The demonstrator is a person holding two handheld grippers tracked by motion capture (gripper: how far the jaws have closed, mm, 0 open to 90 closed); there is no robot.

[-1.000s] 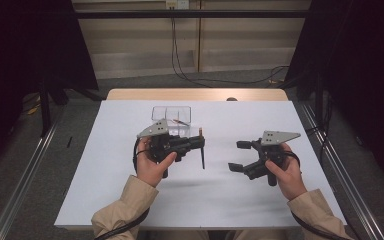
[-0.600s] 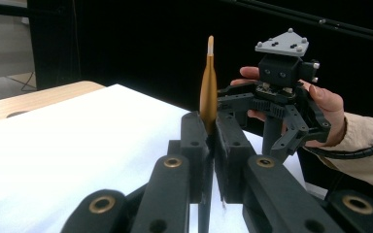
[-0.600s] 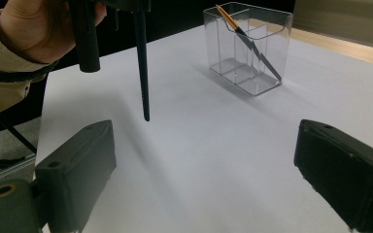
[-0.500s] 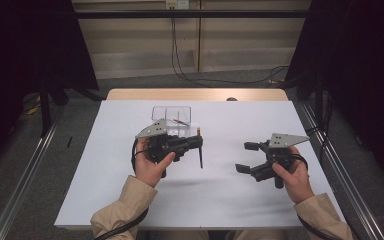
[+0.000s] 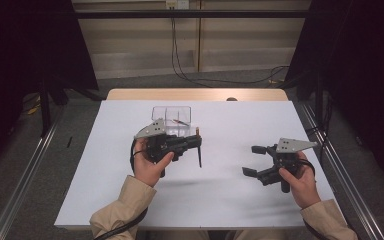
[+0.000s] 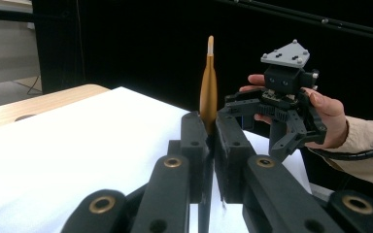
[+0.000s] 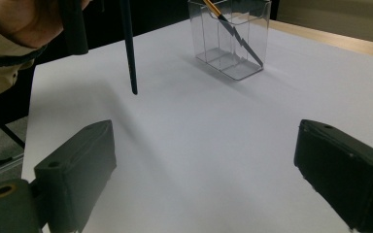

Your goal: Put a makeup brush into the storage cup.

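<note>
gripping brush (image 6: 208,82), left gripper (image 6: 209,128) fingers clamped; right gripper (image 7: 201,170) fingers spread, viewing clear holder (image 7: 230,41).

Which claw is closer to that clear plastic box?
Left. The left claw, gripping a brush, sits right in front of the clear box; the right claw is far off to its side.

box (image 5: 171,120): clear glossy plastic | brush (image 6: 208,92): smooth golden ferrule, matt black handle | bench (image 5: 195,94): pale wood under matt white paper | left claw (image 6: 209,127): matt black plastic
</note>
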